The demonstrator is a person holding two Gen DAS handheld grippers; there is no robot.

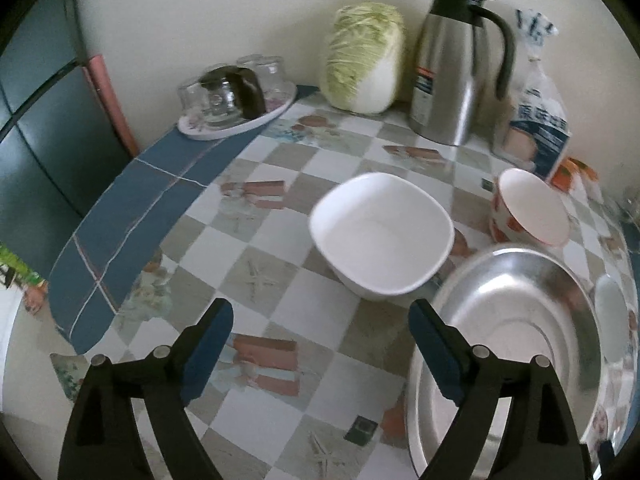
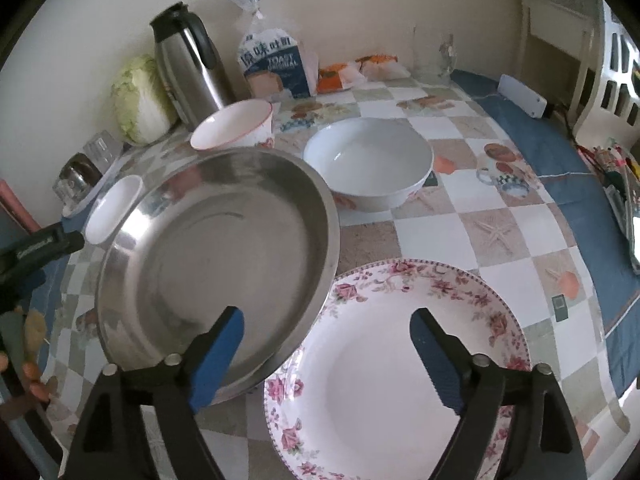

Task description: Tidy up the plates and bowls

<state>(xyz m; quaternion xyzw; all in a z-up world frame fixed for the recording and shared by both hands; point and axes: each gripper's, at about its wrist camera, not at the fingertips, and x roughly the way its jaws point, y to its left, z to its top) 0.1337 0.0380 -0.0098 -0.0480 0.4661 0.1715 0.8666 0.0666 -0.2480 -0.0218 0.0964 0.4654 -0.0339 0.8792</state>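
A steel dish lies on the checked table, its right rim resting on a floral plate. Behind them stand a round white bowl, a red-patterned bowl and a square white bowl. My right gripper is open above the steel dish's rim and the floral plate, holding nothing. My left gripper is open and empty over the table, just short of the square white bowl. The steel dish lies to its right and the red-patterned bowl beyond.
Along the wall stand a cabbage, a steel thermos jug, a bag of toast and a tray of upturned glasses. The left gripper's body shows at the left of the right wrist view. A white box lies far right.
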